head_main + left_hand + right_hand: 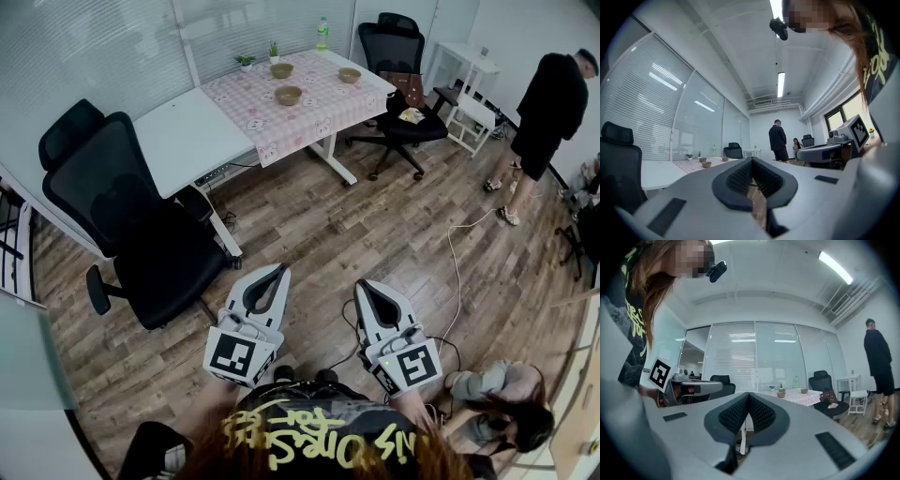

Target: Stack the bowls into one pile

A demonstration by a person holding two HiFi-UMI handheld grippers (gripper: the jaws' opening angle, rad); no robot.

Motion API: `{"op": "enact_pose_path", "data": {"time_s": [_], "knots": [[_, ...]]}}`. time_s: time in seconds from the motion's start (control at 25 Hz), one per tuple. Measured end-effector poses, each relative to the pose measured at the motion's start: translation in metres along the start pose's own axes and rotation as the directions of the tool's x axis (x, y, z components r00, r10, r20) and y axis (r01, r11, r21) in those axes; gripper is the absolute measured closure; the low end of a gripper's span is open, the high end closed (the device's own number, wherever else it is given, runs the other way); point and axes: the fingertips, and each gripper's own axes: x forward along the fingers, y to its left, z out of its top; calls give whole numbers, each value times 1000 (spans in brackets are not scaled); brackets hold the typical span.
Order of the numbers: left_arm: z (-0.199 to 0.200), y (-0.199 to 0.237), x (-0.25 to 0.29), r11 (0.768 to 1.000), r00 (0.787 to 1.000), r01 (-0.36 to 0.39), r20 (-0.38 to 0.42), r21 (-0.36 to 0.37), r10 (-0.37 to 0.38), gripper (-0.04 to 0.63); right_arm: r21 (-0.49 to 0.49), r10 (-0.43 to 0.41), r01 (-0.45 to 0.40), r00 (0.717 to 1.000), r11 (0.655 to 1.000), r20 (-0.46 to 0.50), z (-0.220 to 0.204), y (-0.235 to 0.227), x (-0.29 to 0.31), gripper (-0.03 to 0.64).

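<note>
Three brown bowls stand apart on the pink checked tablecloth of the far table: one at the back, one nearer, one to the right. In the left gripper view they are small shapes far off; in the right gripper view too. My left gripper and right gripper are held level over the wood floor, far from the table. Both are shut with nothing between the jaws, as the left gripper and right gripper show in their own views.
A black office chair stands at my left beside a white desk. Another chair is by the table. A person in black stands far right, another sits low right. A cable crosses the floor.
</note>
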Motion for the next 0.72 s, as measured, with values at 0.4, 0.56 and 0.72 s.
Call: {"op": "enact_pose_path", "data": {"time_s": [0.4,0.56,0.72], "knots": [[0,5,-7,1000,1000,-3,9,-2,3,603,-8,4,-4,1000,1000,0,-2,8,4,614],[0,9,-8,1000,1000,-15,7,-14,15,603,7,-6,6,1000,1000,25,2,8,5,614],[-1,15,-10,998,1000,-30,-3,-51,30,473,18,-23,22,1000,1000,20,1,8,8,604]]}}
